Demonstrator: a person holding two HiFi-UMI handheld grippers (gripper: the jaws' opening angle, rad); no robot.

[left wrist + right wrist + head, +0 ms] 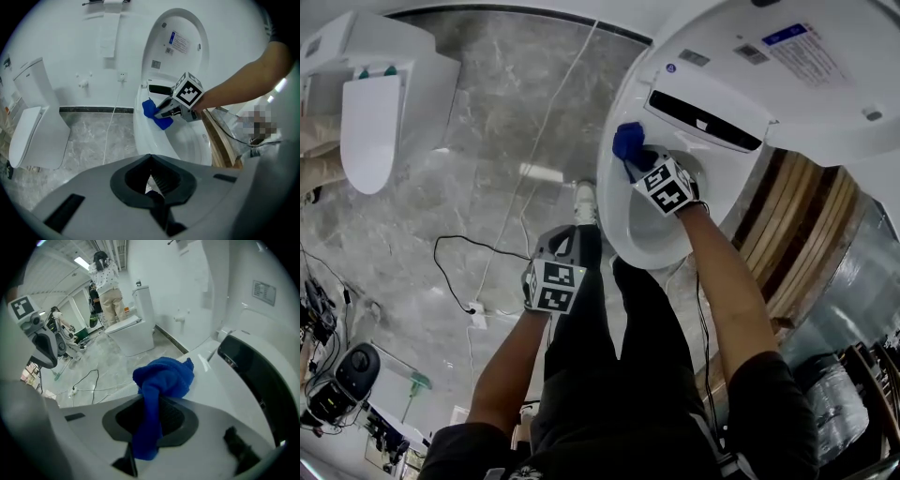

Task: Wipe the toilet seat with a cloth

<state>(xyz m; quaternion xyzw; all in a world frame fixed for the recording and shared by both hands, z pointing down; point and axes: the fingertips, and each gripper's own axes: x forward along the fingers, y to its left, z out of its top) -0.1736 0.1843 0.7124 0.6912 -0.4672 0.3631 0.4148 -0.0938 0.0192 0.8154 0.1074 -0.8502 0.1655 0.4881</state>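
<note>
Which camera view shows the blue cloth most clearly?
The right gripper view: the blue cloth fills the centre, clamped in the right gripper. The head view and the left gripper view show it only as a small blue bunch.

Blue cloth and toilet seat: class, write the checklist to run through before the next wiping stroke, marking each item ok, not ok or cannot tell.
1. Blue cloth clamped in right gripper: ok.
2. Cloth resting on toilet seat: ok.
3. Lid raised, out of the way: ok.
4. Left gripper shut, empty, away from seat: ok.
5. Seat surface already clean: cannot tell.
</note>
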